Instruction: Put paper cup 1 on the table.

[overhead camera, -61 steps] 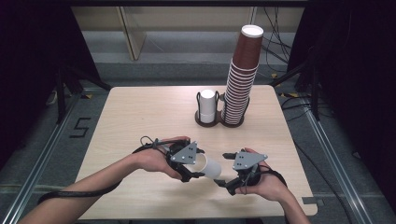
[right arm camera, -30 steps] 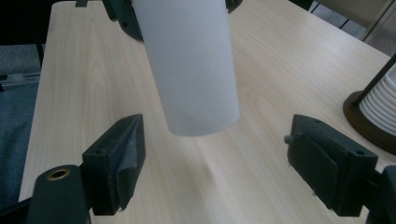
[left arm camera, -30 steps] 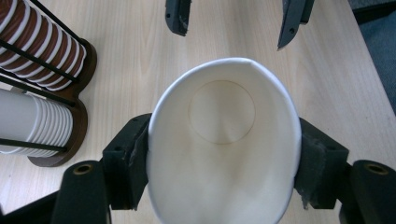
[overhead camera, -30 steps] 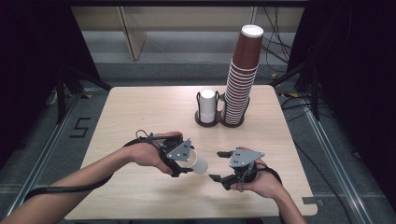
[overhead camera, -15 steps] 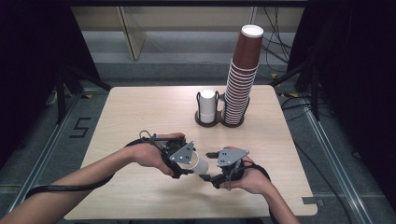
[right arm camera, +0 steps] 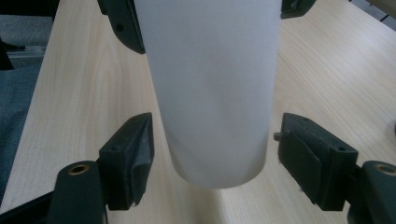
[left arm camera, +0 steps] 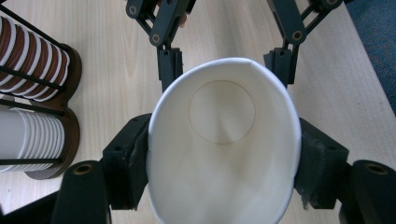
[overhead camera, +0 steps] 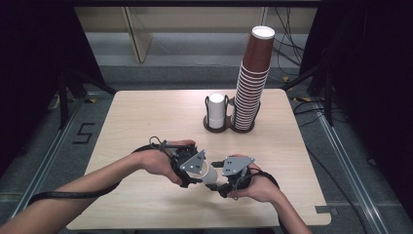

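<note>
A white paper cup (overhead camera: 210, 176) lies on its side above the table's front middle. My left gripper (overhead camera: 202, 177) is shut on it near the rim. In the left gripper view the pads (left arm camera: 135, 163) squeeze the cup (left arm camera: 224, 140) into an oval, its mouth facing the camera. My right gripper (overhead camera: 217, 185) comes in from the right at the cup's base. In the right gripper view its jaws have just been closing around the cup (right arm camera: 215, 93), and a narrow gap still shows beside each pad (right arm camera: 140, 154). The right gripper (left arm camera: 226, 65) also shows beyond the cup in the left gripper view.
On the wooden table (overhead camera: 146, 117), a dark double holder stands at the back middle. It carries a short stack of white cups (overhead camera: 216, 109) and a tall stack of brown cups (overhead camera: 251, 78). Cables trail from both grippers toward the front edge.
My right hand has slid left toward the cup, and its jaws have narrowed around the cup's base. The left hand and the cup have stayed put.
</note>
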{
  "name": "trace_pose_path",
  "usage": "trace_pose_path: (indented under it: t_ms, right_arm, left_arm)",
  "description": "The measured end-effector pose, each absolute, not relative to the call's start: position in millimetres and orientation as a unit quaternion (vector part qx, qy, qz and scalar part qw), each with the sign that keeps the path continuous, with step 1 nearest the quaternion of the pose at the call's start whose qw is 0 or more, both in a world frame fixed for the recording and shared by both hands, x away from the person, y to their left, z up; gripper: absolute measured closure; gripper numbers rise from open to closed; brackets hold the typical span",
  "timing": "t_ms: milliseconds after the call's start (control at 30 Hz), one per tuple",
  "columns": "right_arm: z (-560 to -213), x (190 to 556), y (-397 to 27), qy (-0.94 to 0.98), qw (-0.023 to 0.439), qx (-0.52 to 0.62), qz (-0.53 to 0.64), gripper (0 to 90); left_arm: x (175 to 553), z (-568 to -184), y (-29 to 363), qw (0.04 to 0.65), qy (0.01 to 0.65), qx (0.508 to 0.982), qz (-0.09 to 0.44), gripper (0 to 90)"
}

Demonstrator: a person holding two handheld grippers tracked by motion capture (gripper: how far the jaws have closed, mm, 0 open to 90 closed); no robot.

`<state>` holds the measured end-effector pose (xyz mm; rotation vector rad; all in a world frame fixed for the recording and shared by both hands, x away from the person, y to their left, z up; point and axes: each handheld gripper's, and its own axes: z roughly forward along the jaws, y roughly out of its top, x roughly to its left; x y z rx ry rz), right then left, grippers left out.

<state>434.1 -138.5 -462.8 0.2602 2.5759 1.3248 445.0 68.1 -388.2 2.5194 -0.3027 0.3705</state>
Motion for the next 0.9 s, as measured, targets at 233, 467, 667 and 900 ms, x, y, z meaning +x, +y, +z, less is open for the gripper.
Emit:
trace_pose_path:
  t_ms: [233, 467, 667, 900]
  right_arm:
    - [-465.7, 435.1, -135.7, 0.884, 0.115, 0.082, 0.446, 30.2]
    - [-466.2, 434.7, -134.1, 0.883, 0.110, 0.083, 0.449, 30.8]
    - [-466.1, 435.2, -133.4, 0.883, 0.113, 0.078, 0.449, 31.4]
    - [-468.0, 433.4, -130.7, 0.885, 0.108, 0.085, 0.445, 32.9]
  left_arm:
    - [443.8, -388.3, 65.4, 0.282, -0.118, 0.943, 0.134, 30.0]
    - [443.5, -387.8, 63.6, 0.278, -0.121, 0.943, 0.133, 30.0]
    - [443.8, -386.1, 63.5, 0.273, -0.127, 0.944, 0.136, 30.0]
    - [442.6, -386.2, 62.1, 0.273, -0.131, 0.944, 0.133, 30.0]
